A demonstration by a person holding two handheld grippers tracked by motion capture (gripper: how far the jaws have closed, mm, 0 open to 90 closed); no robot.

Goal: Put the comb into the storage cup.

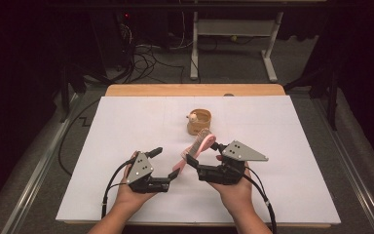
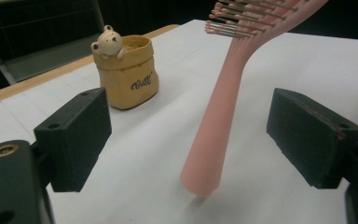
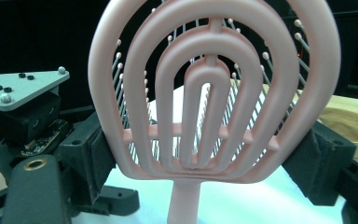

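The right gripper (image 1: 200, 155) clamps the head of the pink hairbrush (image 1: 198, 146), jaws pressed against its sides. The left gripper (image 1: 168, 163) stands released, jaws spread to either side of the brush handle without touching it. The handle tip hangs just above the white table (image 1: 126, 122). Behind the brush stands a yellow cup (image 1: 199, 122) with a small bear (image 2: 107, 42) on its rim. Cables (image 1: 146, 58) lie on the dark floor beyond. The right gripper view shows the brush's ringed back; the left gripper view shows lettering on the cup.
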